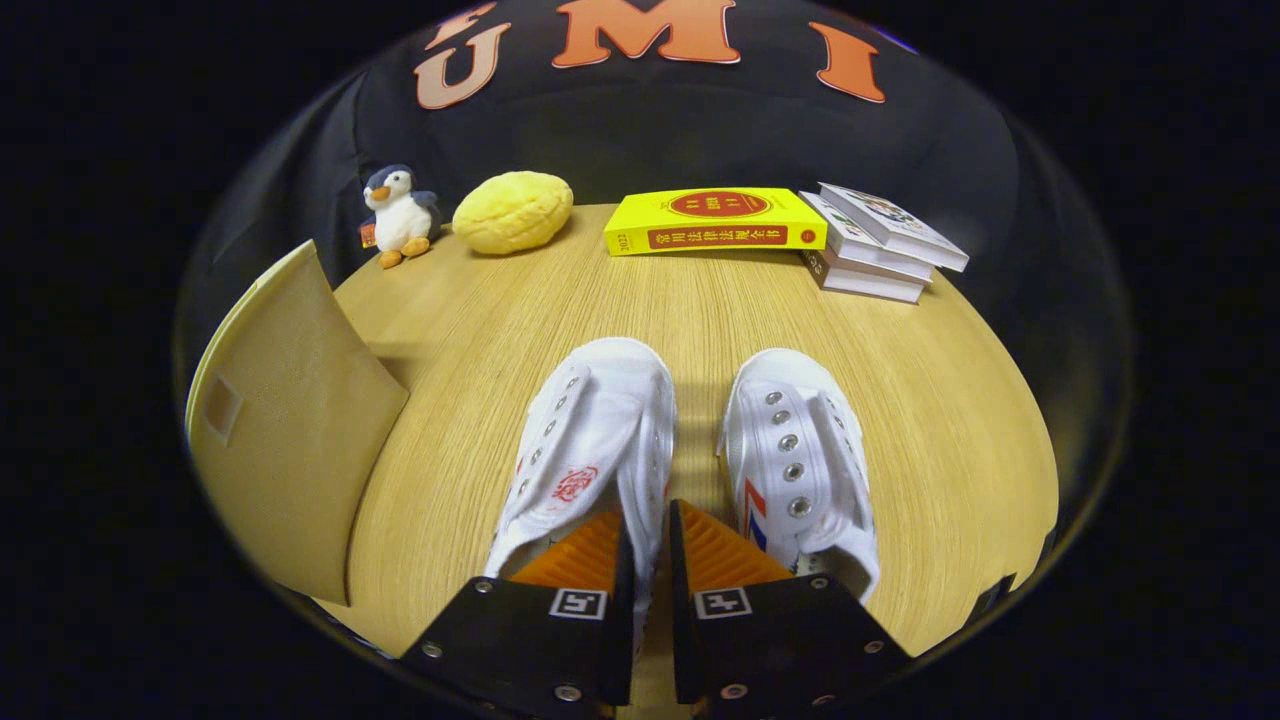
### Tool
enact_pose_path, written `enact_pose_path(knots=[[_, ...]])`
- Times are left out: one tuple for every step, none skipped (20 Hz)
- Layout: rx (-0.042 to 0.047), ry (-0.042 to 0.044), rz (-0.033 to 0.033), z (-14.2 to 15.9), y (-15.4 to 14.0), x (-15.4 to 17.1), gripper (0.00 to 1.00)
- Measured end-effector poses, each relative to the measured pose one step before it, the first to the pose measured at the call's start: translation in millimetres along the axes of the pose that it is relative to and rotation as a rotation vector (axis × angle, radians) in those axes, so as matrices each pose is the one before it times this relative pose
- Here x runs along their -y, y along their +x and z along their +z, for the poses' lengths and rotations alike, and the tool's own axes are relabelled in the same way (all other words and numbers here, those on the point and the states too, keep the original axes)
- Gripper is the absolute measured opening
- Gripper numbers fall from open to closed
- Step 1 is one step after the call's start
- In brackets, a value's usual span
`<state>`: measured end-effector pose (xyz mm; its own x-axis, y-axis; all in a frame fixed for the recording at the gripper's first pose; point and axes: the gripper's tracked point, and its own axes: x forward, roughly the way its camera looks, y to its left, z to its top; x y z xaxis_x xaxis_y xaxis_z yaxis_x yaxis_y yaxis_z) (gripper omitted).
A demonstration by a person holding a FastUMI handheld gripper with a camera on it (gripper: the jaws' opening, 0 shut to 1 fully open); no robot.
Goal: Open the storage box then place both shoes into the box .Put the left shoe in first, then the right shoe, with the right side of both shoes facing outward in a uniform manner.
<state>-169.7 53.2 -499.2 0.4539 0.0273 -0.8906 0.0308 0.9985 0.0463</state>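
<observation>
On the wooden counter (650, 300) in front of you, the largest thing is the storage box (290, 430), a beige fabric piece standing well off to the left of your fingers, with its lid or flap tilted up and a small fastening patch showing on the face turned toward you. You cannot tell from here how much of the box is open behind that flap.

Next in size come the two white canvas shoes, lying side by side with their toes pointing away from you and a strip of bare counter between them. The left shoe (585, 440) carries a red stamp on its tongue; the right shoe (800, 450) shows a row of metal eyelets and a red-and-blue stripe on its side.

Your gripper (651, 540) sits low over the heels, and its jaws are nearly closed, with only a narrow slit between them. The inner wall of the left shoe runs down into that slit, so they seem to pinch it, but whether both fingers truly press on the cloth you cannot tell.

Beyond the shoes, along the far edge, lie a yellow book (715, 220) and, just beside it to the right, a stack of pale books (880, 245). Farther left sit a yellow plush cushion (512, 212) and a small plush penguin (398, 215).
</observation>
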Motion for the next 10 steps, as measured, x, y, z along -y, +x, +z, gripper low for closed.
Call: enact_pose_path(knots=[[0.01250,0.00856,-0.00633,3.31,3.82,1.09,0.14],[0.00064,0.01029,-0.00858,0.56,2.75,0.55,0.11],[0.00022,0.01322,-0.00686,-0.59,0.05,0.84,0.09],[0.00363,0.01411,0.00682,1.13,-0.81,-2.10,0.08],[0.00301,0.00710,0.00689,1.78,-0.06,-0.78,0.05],[-0.00285,0.01090,0.00917,1.15,-1.16,-0.87,0.02],[-0.00303,0.01697,0.00900,2.63,-2.47,-1.64,0.01],[-0.00090,0.01722,0.00958,3.19,-2.48,-1.01,0.01],[-0.00060,0.01768,0.00576,4.23,-2.71,-1.74,0.01],[-0.00626,0.01387,0.01361,2.41,-3.84,-2.82,0.01]])
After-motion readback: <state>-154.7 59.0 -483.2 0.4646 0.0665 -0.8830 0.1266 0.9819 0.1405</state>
